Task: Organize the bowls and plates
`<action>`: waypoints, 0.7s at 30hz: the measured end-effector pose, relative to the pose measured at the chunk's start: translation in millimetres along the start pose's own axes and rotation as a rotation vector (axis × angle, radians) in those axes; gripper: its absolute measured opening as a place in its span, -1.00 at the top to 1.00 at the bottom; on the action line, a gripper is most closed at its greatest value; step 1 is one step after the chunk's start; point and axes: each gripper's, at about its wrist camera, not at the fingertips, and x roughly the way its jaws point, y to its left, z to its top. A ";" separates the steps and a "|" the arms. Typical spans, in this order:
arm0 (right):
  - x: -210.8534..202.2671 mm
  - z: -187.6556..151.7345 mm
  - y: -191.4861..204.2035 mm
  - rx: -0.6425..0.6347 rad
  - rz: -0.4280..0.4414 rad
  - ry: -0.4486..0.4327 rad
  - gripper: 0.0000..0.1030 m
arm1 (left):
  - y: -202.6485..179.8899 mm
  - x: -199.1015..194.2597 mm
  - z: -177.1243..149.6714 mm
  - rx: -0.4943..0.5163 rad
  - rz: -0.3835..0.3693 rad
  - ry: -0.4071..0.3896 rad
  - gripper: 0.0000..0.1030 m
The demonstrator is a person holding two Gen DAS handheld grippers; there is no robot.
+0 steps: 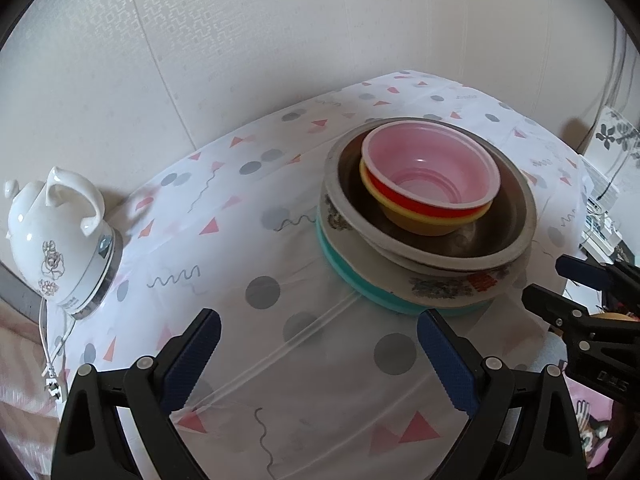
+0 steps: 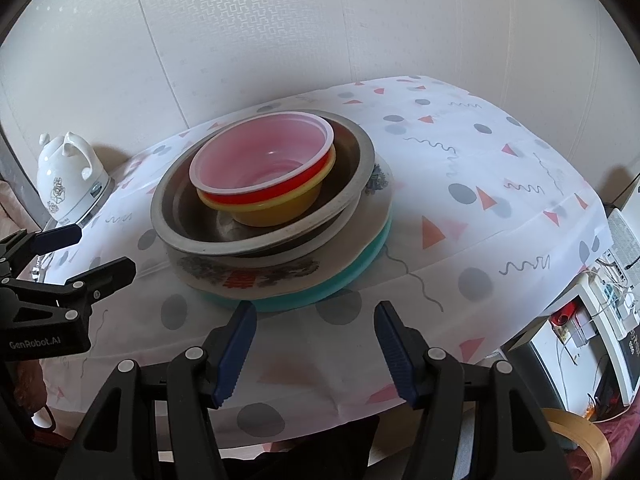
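here, one stack sits mid-worktop (image 2: pixel 500 152) on the patterned cloth: a teal plate (image 2: pixel 320 296) at the bottom, a printed white plate (image 2: pixel 372 220) on it, then a metal bowl (image 2: pixel 192 236) holding a yellow bowl (image 2: pixel 280 212), a red bowl (image 2: pixel 240 197) and a pink-lined bowl (image 2: pixel 260 156) nested inside. the left gripper (image 1: pixel 320 356) and right gripper (image 2: pixel 314 344) hover just before the stack, fingers spread wide and holding nothing. a white kettle (image 1: pixel 60 240) stands well apart at the left edge.

A home, by the look of it: a patterned tablecloth (image 2: pixel 500 168) on the table, white porcelain kettle (image 1: pixel 60 240) at left, papered wall (image 2: pixel 280 32) up top.
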 end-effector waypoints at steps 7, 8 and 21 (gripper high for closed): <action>-1.8 0.5 -0.4 0.004 -0.002 -0.002 -0.21 | -3.6 -0.1 1.8 0.008 -0.001 -0.002 -0.93; -1.8 0.6 -0.8 0.005 -0.004 -0.001 -0.21 | -3.8 0.1 1.9 0.008 -0.001 -0.001 -0.93; -2.9 3.0 -4.9 0.010 -0.010 0.001 -0.21 | -8.3 3.0 3.7 -0.001 -0.022 0.009 -0.93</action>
